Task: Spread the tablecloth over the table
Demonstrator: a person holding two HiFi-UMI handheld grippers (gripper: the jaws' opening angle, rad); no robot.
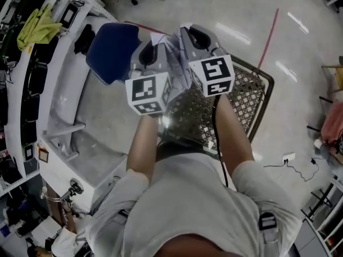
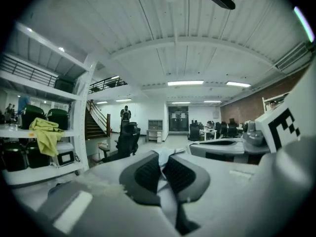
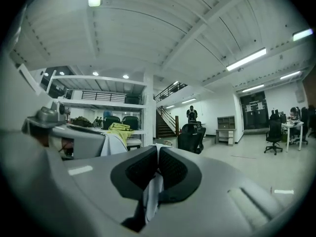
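Observation:
I hold both grippers up side by side, pointing roughly level into the room. A pale tablecloth [image 1: 172,55] is bunched between them, above a dark metal mesh table [image 1: 252,98]. My left gripper [image 2: 163,158] is shut on a fold of the tablecloth [image 2: 168,201], which runs between its pads. My right gripper [image 3: 157,151] is likewise shut on a strip of the tablecloth [image 3: 153,194] hanging below its pads. In the head view the left gripper [image 1: 147,55] and the right gripper [image 1: 195,36] almost touch. Most of the cloth is hidden under the grippers.
A blue chair [image 1: 112,50] stands just left of the mesh table. White shelving [image 1: 59,90] with a yellow cloth [image 1: 35,25] runs along the left. A black office chair [image 2: 126,139] and a distant person [image 2: 126,113] are ahead. A power strip [image 1: 289,158] lies on the floor.

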